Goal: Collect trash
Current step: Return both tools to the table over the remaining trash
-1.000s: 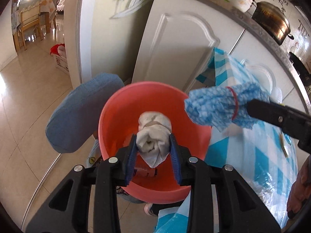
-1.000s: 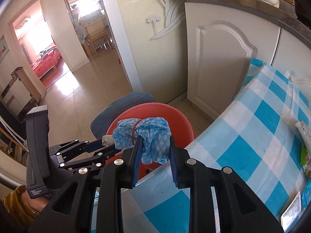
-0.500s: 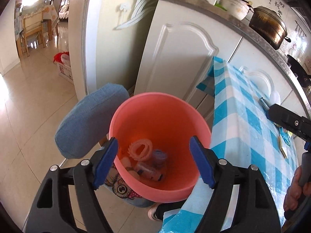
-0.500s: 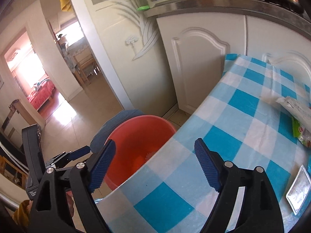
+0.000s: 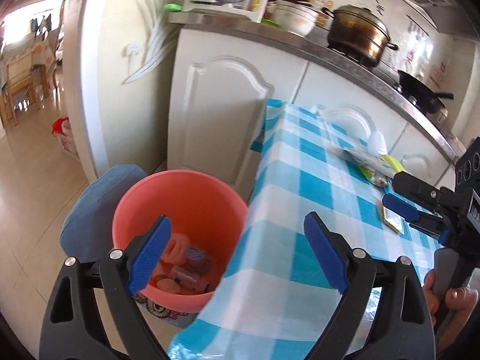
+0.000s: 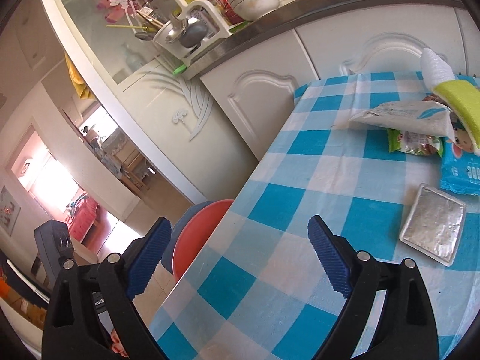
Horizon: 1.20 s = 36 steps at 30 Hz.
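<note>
Right wrist view: silver foil packet (image 6: 433,222) flat on checked tablecloth (image 6: 300,204), right of right gripper (image 6: 240,258), apart from it.
Handling: probably light, thin, slippery; best pinched across an edge.
Look: rectangular, crinkled, shiny.
Right fingers: spread wide, empty.
Left gripper (image 5: 237,255): spread, empty, above orange bin (image 5: 180,207) beside tablecloth.

A bin (image 5: 180,207) stands on the floor (image 5: 27,210), touching the worktop (image 6: 300,210) edge, with a padded seat (image 5: 90,207) just behind it. Scraps (image 5: 183,267) lie in the bin. On the worktop, a foil tray (image 6: 432,228) lies near several packets (image 6: 417,126) at its far side.
</note>
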Tool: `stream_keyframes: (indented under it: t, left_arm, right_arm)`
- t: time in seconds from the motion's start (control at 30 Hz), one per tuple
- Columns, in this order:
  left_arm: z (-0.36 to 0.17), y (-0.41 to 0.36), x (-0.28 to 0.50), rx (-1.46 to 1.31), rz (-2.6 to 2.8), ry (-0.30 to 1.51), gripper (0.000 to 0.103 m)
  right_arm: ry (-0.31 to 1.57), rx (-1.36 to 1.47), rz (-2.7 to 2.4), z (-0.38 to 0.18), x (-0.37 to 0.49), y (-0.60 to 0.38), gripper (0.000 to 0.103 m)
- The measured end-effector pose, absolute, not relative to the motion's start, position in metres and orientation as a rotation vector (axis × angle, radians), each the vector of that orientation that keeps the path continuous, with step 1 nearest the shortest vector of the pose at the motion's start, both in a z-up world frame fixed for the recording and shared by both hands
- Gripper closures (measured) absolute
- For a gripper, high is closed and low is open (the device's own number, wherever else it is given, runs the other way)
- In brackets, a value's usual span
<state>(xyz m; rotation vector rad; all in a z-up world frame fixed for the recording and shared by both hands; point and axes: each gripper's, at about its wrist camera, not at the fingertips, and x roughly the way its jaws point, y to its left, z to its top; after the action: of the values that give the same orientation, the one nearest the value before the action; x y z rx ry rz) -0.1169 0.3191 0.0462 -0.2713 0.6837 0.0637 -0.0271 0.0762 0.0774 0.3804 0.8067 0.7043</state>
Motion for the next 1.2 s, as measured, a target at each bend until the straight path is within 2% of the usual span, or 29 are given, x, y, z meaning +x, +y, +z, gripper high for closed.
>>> stream_keyframes:
  t: [0.37,0.7,0.97,1.2]
  left_arm:
    - [0.062,0.239,-0.11,-0.153,-0.105,0.684,0.012]
    - [0.07,0.189,-0.061,-0.315,-0.222,0.781,0.012]
    - [0.113,0.131,0.032,-0.278,-0.278,0.724,0.012]
    - [0.114,0.054,0.136,-0.147,-0.368,0.779,0.012]
  right_arm:
    - [0.675,0.53,0.606,0.079,-0.029,-0.031,0.008]
    - [0.624,0.671,0.359,0.06,-0.013,-0.15,0.008]
    - [0.614,0.754,0.271,0.051,-0.007,-0.205,0.008]
    - [0.658,0.681,0.182,0.058,0.015,-0.233,0.008]
